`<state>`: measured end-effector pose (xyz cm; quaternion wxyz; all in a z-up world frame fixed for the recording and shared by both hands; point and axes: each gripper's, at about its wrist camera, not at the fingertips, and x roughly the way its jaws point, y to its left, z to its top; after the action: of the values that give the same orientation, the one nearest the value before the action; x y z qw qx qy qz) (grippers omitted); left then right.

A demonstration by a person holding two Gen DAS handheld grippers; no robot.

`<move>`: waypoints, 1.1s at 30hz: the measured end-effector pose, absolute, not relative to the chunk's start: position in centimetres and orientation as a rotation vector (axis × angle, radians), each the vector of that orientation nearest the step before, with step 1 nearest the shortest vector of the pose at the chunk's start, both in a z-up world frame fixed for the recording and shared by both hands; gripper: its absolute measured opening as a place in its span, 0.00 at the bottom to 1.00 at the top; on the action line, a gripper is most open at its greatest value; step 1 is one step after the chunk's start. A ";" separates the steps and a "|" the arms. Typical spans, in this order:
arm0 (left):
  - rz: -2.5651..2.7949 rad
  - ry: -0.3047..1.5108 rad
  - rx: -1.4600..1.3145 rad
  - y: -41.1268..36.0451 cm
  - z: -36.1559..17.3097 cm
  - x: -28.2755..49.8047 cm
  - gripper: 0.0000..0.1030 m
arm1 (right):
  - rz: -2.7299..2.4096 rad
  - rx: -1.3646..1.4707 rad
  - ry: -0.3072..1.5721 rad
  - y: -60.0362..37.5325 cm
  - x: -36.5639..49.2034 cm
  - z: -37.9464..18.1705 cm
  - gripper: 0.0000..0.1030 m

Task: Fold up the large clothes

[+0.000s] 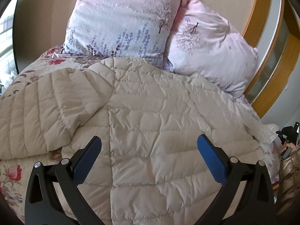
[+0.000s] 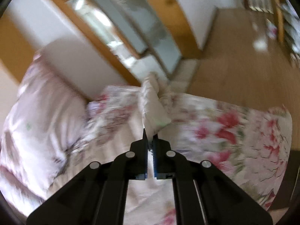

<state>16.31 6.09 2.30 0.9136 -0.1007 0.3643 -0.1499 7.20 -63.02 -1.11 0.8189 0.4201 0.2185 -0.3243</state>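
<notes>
A beige quilted down jacket (image 1: 150, 116) lies spread on the bed, one sleeve (image 1: 46, 101) folded across at the left. My left gripper (image 1: 149, 142) is open and empty, hovering just above the jacket's lower middle. My right gripper (image 2: 150, 135) is shut on a bunched beige part of the jacket (image 2: 151, 103) and holds it lifted above the bed. The right wrist view is blurred by motion.
Two pink floral pillows (image 1: 120, 18) (image 1: 211, 50) lean on the headboard behind the jacket. A floral bedspread (image 2: 243, 135) covers the bed. A wooden door frame (image 1: 262, 37) and wooden floor (image 2: 234, 46) lie to the right of the bed.
</notes>
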 end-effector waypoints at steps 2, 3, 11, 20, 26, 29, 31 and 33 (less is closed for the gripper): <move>-0.335 0.741 -0.241 6.3 2.5 16.6 0.99 | -0.600 0.811 0.448 -60.1 8.9 1.4 0.05; -0.348 0.739 -0.257 6.4 2.5 16.7 0.99 | -0.554 0.773 0.441 -58.6 9.8 2.4 0.05; -0.400 0.740 -0.349 6.7 3.0 17.3 0.99 | -0.210 0.558 0.446 -45.5 15.0 7.5 0.05; -0.508 0.840 -0.525 6.3 2.5 20.2 0.99 | 0.143 0.420 0.580 -30.6 19.4 6.8 0.05; -0.550 0.935 -0.602 4.7 1.4 21.9 0.99 | 0.289 0.359 0.772 -22.9 22.1 1.8 0.05; -0.591 0.994 -0.653 3.4 0.6 22.6 0.99 | 0.349 0.343 0.865 -20.9 22.3 -0.2 0.16; -0.603 1.037 -0.690 2.4 -0.2 23.1 0.97 | 0.348 0.333 0.903 -20.7 21.5 -0.7 0.47; -0.617 1.070 -0.718 1.6 -0.8 23.4 0.92 | 0.332 0.357 0.900 -21.8 20.7 -0.5 0.62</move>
<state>23.40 1.62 -0.80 0.7555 -0.3294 0.4906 -0.2828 20.66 -21.80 -0.51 0.8718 0.1709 0.4308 0.1588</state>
